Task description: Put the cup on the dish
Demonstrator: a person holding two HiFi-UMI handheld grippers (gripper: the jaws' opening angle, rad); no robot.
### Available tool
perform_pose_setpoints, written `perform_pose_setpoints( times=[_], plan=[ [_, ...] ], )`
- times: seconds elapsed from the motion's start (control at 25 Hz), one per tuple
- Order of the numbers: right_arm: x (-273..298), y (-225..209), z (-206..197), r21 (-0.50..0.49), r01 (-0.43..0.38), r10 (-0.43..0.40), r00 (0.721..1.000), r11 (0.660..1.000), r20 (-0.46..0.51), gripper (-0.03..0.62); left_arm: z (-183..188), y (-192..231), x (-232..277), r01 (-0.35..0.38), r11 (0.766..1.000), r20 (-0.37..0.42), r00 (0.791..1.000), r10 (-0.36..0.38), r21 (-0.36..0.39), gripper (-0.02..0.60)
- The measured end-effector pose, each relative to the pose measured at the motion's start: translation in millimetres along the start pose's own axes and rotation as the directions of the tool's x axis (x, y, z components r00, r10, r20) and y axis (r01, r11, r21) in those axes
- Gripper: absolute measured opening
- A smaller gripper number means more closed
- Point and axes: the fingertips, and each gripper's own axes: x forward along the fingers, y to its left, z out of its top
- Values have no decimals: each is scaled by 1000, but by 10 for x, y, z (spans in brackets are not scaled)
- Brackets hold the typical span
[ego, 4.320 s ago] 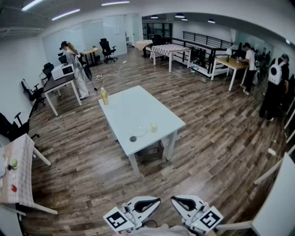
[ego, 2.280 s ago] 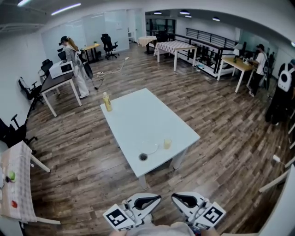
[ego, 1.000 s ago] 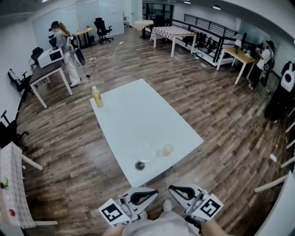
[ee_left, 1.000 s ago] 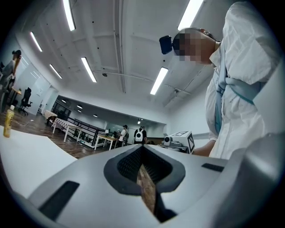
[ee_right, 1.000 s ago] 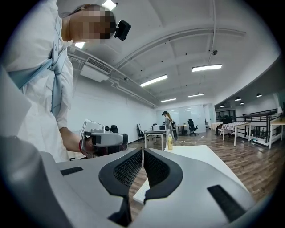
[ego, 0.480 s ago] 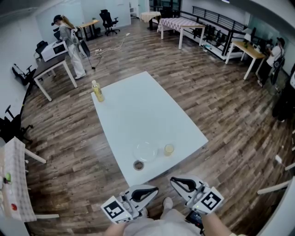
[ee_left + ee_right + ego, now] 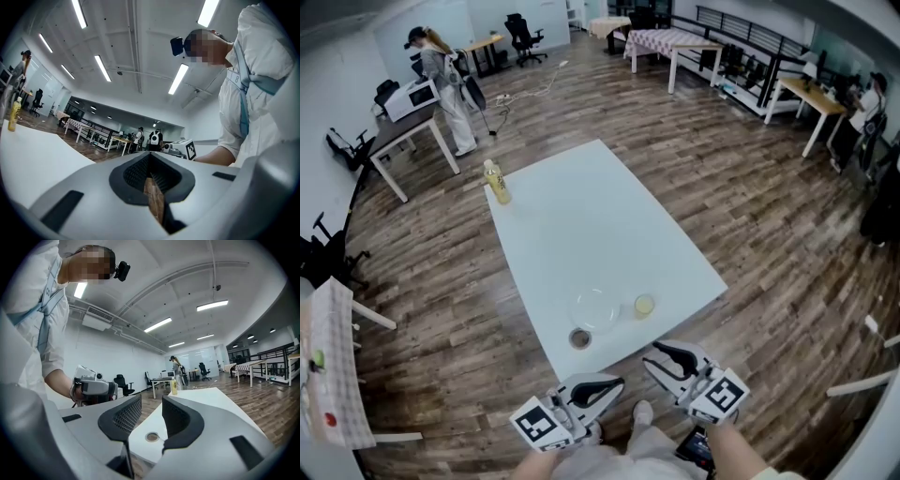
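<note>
A small yellowish cup (image 7: 644,305) stands near the front edge of the pale table (image 7: 581,225). Just left of it lies a clear round dish (image 7: 596,307), and the two are apart. Both grippers hang below the table's near edge, over the wood floor. My left gripper (image 7: 602,385) (image 7: 151,176) is shut and holds nothing. My right gripper (image 7: 664,353) (image 7: 151,414) sits just short of the table corner. Its jaws are opening, with nothing between them. The cup and dish do not show in either gripper view.
A small dark round object (image 7: 579,338) (image 7: 151,437) lies at the table's front edge, left of the dish. A yellow bottle (image 7: 496,182) (image 7: 174,386) stands at the far left corner. Other tables, chairs and people are farther off across the wood floor.
The view has come closer to the table and now looks more steeply down on it. Both grippers have moved forward, the right one up to the near edge.
</note>
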Motion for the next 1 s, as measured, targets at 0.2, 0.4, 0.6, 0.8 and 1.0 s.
perform_pose_setpoints(
  times=[0.2,0.4,0.6,0.8,1.0],
  plan=[
    [88,-238,-196,-2,34,-34,999,999,-36,174,-89,67,127,-12,1000,-7,1000,12,-3,2],
    [245,-459,-390,-10,60,-61,995,998,-75,224,-195,198,213,-38,999,-12,999,38,-16,1],
    [330,-697,-615,-2,126,-126,986,992,-113,250,-234,275,248,-56,998,-9,998,56,-14,2],
    [425,-933,-876,-5,169,-168,973,986,-157,278,-334,328,217,-75,997,-24,997,74,-24,2],
    [478,-1078,-1087,-4,182,-180,965,983,-192,281,-404,323,230,-81,996,-27,996,80,-43,2]
  ],
)
